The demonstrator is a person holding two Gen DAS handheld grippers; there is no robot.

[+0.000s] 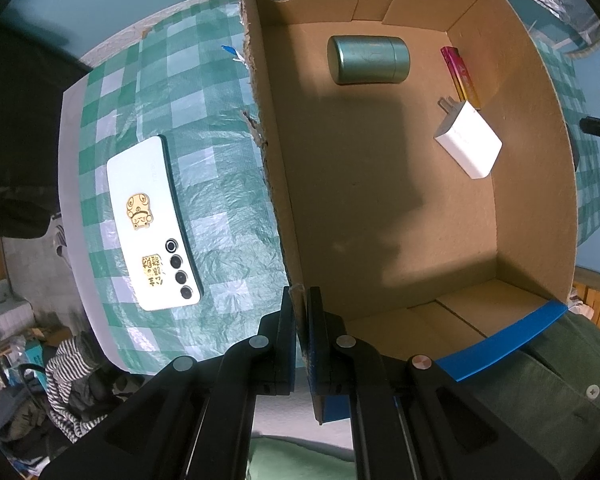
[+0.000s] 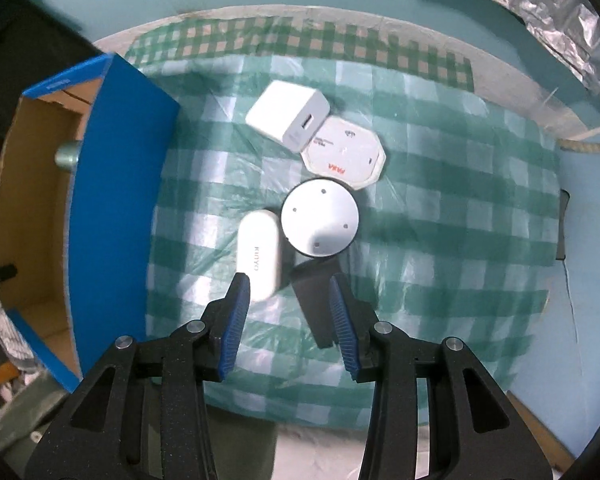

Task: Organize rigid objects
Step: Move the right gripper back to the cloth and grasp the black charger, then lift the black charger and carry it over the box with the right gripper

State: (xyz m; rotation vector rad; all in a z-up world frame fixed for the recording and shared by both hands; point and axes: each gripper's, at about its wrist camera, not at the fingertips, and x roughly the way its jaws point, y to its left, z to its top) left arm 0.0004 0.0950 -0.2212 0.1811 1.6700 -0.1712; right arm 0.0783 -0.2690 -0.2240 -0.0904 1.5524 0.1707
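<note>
Progress, judged from the layout: the task appears partly complete. The cardboard box already contains three items on its floor: a green cylindrical tin lying on its side near the far wall, a pink-and-yellow stick-shaped item against the right wall, and a white plug adapter touching that stick's near end. Items remaining on the checked worktop: to the box's left, a pale phone lying face down; to its right, a cluster consisting of a white USB charger, a white octagonal pad touching the charger, a round white puck just below the pad, a white oblong case beside the puck, and a dark block partly under the puck. The left claw is closed on the box's torn left wall, one pad on each side, apparently steadying the box. The right claw is partly open and holds nothing; it points down over the cluster. The lower end of the oblong case lies just beside the left finger, and the dark block runs along the right finger's inner side; neither is gripped. Which of the two is the target cannot be told.
</note>
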